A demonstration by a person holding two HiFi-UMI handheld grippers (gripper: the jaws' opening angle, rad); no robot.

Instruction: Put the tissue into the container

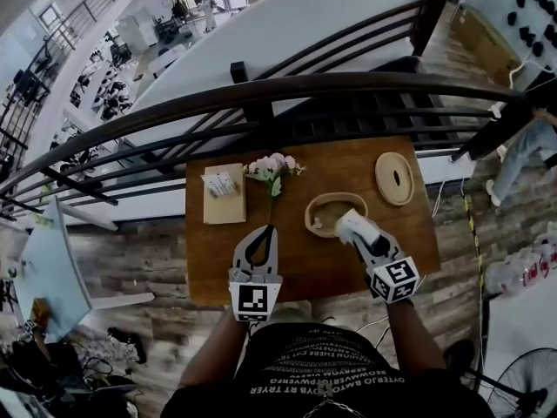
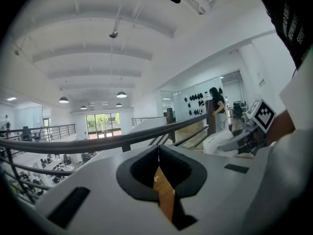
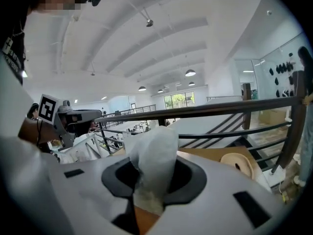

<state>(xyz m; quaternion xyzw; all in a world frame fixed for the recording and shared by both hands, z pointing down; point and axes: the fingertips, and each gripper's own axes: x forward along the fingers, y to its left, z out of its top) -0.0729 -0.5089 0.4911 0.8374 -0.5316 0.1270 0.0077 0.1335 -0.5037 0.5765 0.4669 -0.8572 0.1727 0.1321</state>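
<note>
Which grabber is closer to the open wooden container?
Right. The right gripper, holding the tissue, is at the container near rim; the left gripper sits apart, off to its left.

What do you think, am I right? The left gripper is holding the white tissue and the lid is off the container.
Not quite: the right gripper holds the tissue between its jaws, as the right gripper view shows. The left gripper has its jaws shut on nothing. The lid is off the container.
</note>
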